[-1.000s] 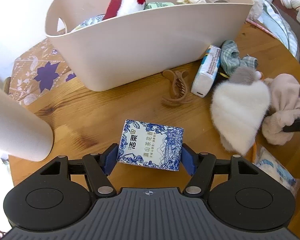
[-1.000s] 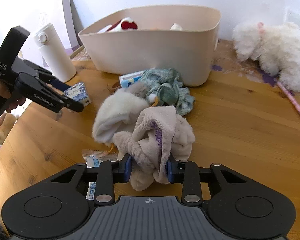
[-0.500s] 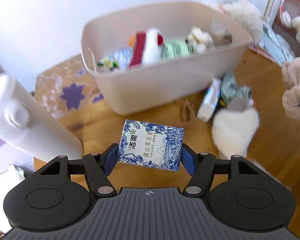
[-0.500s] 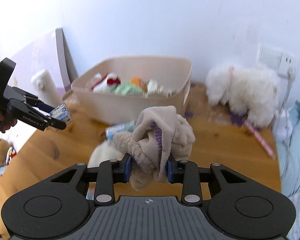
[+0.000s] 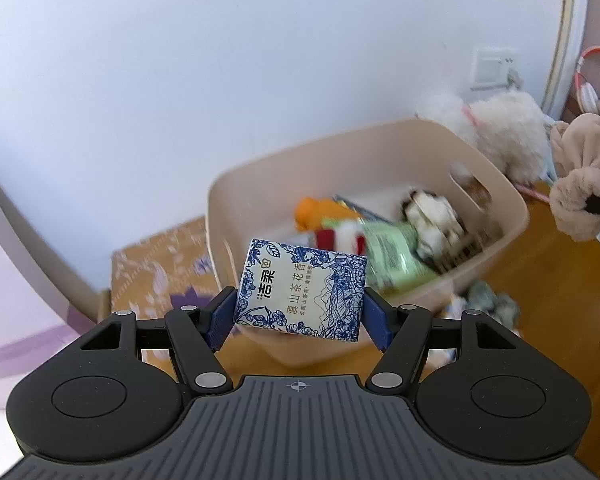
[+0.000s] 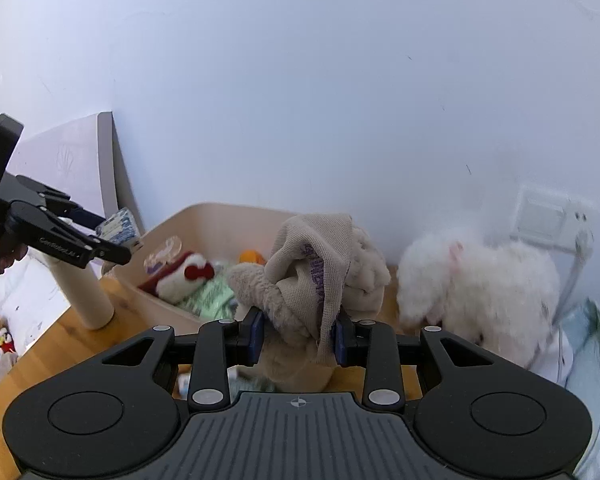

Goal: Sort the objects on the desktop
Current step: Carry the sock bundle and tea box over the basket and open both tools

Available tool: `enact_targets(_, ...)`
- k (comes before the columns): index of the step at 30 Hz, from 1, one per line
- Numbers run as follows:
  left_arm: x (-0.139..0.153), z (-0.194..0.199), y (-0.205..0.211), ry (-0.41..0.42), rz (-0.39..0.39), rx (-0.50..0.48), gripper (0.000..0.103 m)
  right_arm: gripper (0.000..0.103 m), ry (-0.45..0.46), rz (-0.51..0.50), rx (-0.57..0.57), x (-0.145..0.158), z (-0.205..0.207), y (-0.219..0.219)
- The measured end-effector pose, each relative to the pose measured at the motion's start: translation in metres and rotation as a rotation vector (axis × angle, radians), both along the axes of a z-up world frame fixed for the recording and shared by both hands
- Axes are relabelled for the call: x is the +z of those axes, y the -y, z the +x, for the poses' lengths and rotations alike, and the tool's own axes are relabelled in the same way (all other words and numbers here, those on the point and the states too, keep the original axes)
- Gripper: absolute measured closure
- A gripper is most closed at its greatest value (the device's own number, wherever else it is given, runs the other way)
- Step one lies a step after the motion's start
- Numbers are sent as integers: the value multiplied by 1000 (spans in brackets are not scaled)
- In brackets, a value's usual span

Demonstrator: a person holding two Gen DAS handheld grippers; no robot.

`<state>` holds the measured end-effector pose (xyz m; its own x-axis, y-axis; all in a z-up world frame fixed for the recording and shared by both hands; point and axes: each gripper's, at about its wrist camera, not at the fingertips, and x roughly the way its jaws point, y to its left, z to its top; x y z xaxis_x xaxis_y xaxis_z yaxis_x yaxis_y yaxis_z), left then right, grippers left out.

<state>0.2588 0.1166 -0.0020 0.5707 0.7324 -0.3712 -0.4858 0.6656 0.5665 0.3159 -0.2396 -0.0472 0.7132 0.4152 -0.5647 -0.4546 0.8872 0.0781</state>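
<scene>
Right wrist view, wooden table [image 6: 48, 344], white wall [image 6: 300, 100], socket plate [image 6: 548, 216]

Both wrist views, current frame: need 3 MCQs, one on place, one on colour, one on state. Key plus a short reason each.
1. Where is the orange item?
A. inside the beige bin
B. on the wooden table
C. in a gripper

2. What colour is the print on the tissue pack?
A. red
B. blue
C. green

3. What state is the right gripper in?
A. open and empty
B. shut on the beige sock bundle
C. shut on the tissue pack

Key:
1 A, it lies among the bin's contents in both views.
2 B, a blue floral pattern frames the pale label in the left wrist view.
3 B, both pads press the fabric; the pack sits in the left gripper.
</scene>
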Motion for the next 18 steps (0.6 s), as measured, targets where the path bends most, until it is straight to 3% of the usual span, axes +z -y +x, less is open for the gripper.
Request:
enact_targets(5,17,19,-8,32,18,5,36,72,17,-14,24,5,27,-15)
enact_targets(10,23,38,-18,90,-12,57,36,72,15,-25,34,5,54,-35)
enact_targets(18,7,67,-28,89,-24,81,36,72,-31,-57,26,-10,85,-60)
